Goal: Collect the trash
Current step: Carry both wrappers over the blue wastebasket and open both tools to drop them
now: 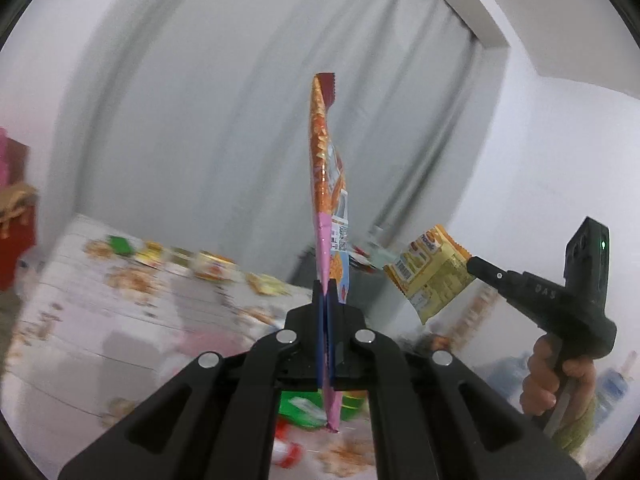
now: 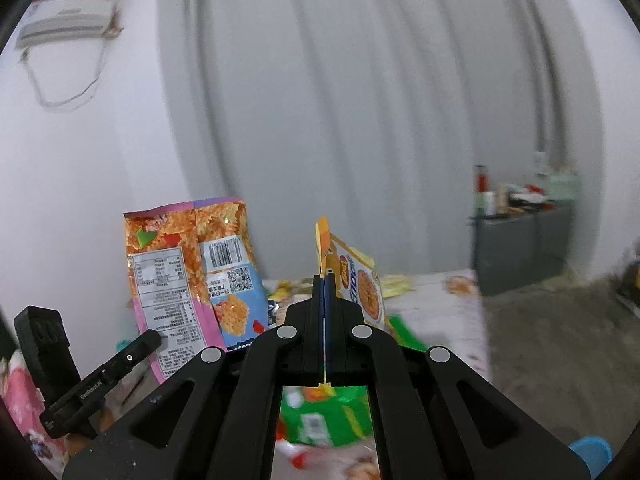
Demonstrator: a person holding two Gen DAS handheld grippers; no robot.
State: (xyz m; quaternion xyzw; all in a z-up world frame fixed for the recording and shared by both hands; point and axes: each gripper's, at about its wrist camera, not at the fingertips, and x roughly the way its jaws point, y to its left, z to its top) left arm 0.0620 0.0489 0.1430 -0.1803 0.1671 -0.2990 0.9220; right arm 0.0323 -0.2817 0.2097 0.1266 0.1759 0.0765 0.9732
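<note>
A tall pink and orange snack bag (image 1: 325, 184) stands upright, edge-on, with my left gripper (image 1: 326, 286) shut on its lower part. From the right wrist view the same bag (image 2: 192, 276) shows its printed back, with the left gripper (image 2: 154, 338) clamped on its lower edge. A small yellow snack wrapper (image 1: 434, 276) hangs in the air, and my right gripper (image 1: 476, 266) is shut on one corner of it. A hand (image 1: 560, 384) holds that gripper's handle. In its own view the right gripper (image 2: 325, 280) pinches the yellow wrapper (image 2: 362, 280) between its pads.
A table with a patterned cloth (image 1: 80, 320) carries several more wrappers (image 1: 212, 266). A green packet (image 2: 320, 416) lies below the jaws. A grey cabinet (image 2: 520, 248) with bottles stands at the right by the grey curtain (image 2: 360, 100). A red bag (image 1: 16, 216) sits far left.
</note>
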